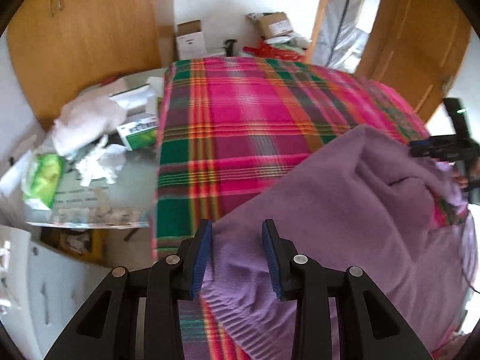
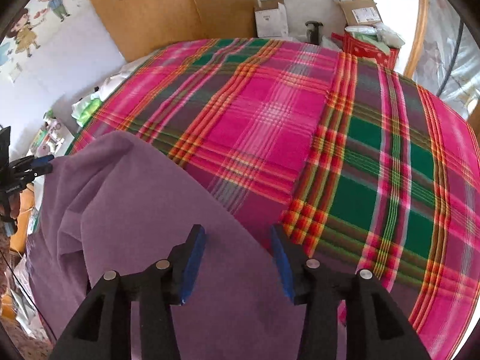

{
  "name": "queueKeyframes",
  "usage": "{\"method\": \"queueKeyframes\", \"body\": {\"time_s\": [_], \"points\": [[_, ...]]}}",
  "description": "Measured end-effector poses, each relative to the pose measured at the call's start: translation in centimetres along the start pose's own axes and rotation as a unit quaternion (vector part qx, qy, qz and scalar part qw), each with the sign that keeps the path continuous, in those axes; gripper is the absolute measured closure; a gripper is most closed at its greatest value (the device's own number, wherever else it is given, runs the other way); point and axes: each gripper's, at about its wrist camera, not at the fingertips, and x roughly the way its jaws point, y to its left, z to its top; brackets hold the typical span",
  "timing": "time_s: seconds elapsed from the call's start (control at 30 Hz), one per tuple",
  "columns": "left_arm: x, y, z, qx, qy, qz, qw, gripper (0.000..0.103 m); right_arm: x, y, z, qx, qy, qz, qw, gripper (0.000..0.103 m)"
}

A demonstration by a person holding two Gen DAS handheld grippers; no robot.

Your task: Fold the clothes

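Here both tools, left tool (image 1: 237, 240) and right tool (image 2: 238, 246), hang parted and empty over the purple garment (image 2: 144, 210).

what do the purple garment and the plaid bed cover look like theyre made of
Purple garment: probably a soft fleece or brushed knit, matte, with a slightly fuzzy surface and thick, rounded folds. Plaid bed cover: looks like woven cloth, perhaps cotton or a wool blend, matte, with the stripes woven through and lying fairly flat. The fibre of either cannot be told for sure.
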Motion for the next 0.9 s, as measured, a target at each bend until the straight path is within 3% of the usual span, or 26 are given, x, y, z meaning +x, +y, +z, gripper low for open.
{"method": "queueKeyframes", "body": {"time_s": [0.07,0.27,0.43,0.5,0.57,0.7,0.9], "points": [[-0.1,-0.2,-0.2,0.008,0.005,-0.029,0.9995,0.067,0.0,0.1,-0.1,-0.012,-0.003,-0.003,1.0,0.056],[0.4,0.0,-0.1,0.022,0.012,-0.007,0.9997,0.067,0.4,1.7,-0.5,-0.053,0.007,-0.038,0.998,0.056],[0.9,-0.6,-0.3,0.032,0.018,-0.004,0.9993,0.067,0.4,1.7,-0.7,-0.048,0.011,-0.031,0.998,0.09],[1.3,-0.6,-0.2,0.039,0.027,0.005,0.9989,0.067,0.2,1.8,-0.9,-0.048,0.012,-0.034,0.998,0.099],[1.1,-0.7,-0.1,0.04,0.025,0.012,0.9988,0.067,-0.1,1.9,-1.1,-0.05,0.009,-0.04,0.998,0.1],[0.1,0.1,-0.3,0.019,0.007,0.016,0.9997,0.067,-1.6,2.0,-1.2,-0.041,-0.024,-0.06,0.997,0.101],[-1.3,2.7,-0.9,-0.073,-0.016,-0.006,0.9972,0.067,-3.5,1.1,-0.4,-0.012,-0.061,-0.103,0.993,0.101]]}}
